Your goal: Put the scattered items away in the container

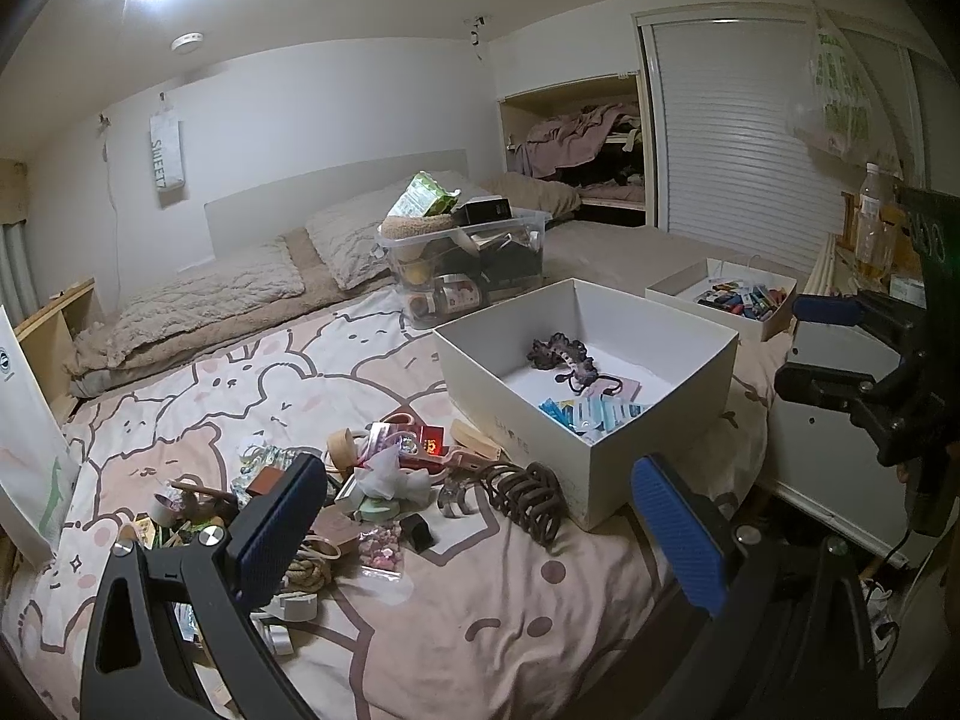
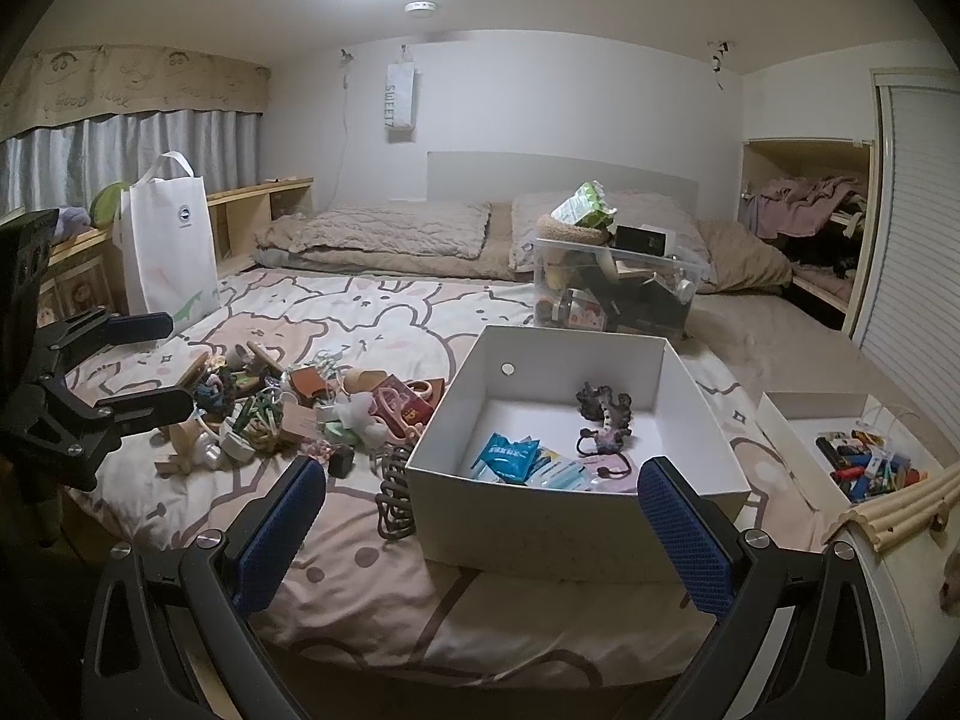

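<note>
A bed (image 1: 420, 630) with a cartoon-bear cover carries an open white box (image 1: 660, 420) at two o'clock in the left wrist view, holding blue packets (image 2: 507, 456) and a dark scrunchie (image 2: 603, 405). Scattered small items (image 1: 372, 468) lie in a heap at nine o'clock. The left hand-held gripper (image 1: 474, 531) and right hand-held gripper (image 2: 483, 531) both gape wide, holding nothing. A dark claw clip (image 1: 528, 498) lies just beside the box.

Bed (image 2: 372, 576) with a cartoon-bear cover — cluttered.
On it: white box (image 2: 540, 531), scattered small items (image 2: 288, 414) beside it, clear bin (image 2: 612, 294), second box (image 2: 798, 420), white bag (image 2: 168, 240), pillows (image 2: 384, 231).
</note>
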`<state>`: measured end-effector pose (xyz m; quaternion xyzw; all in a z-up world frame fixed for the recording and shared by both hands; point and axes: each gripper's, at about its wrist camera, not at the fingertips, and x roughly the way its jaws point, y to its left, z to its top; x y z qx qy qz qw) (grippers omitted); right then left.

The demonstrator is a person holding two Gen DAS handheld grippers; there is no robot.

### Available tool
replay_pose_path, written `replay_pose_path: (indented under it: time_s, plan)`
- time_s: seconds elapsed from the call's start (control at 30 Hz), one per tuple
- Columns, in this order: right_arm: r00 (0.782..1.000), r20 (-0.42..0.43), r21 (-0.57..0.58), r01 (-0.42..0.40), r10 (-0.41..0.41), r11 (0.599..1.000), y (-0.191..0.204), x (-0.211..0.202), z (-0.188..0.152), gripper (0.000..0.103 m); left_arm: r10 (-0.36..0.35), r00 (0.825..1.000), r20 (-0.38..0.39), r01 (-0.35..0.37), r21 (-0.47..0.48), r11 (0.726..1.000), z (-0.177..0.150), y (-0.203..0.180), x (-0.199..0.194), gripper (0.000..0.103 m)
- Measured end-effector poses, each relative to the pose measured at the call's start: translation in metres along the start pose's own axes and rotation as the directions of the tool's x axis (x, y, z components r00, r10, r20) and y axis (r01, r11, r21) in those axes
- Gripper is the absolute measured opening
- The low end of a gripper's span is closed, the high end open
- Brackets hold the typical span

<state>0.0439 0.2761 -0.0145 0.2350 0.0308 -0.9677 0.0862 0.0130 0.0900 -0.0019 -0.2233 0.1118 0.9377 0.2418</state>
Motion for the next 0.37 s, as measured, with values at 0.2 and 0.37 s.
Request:
replay_pose_path:
  time_s: [0.2, 0.37]
  plan:
    - [1.000, 0.007, 0.003, -0.003, 0.003, 1.000, -0.0007, -0.0009, -0.0002, 0.103, -0.003, 1.000, 0.004, 0.003, -0.018, 1.000, 0.0000, 0.0021, -0.0003, 0.102]
    - [1.000, 0.009, 0.009, -0.007, 0.007, 1.000, -0.0015, -0.0012, 0.0010, 0.103, 0.001, 1.000, 0.005, -0.001, -0.031, 1.000, 0.0003, 0.0057, -0.0010, 0.103]
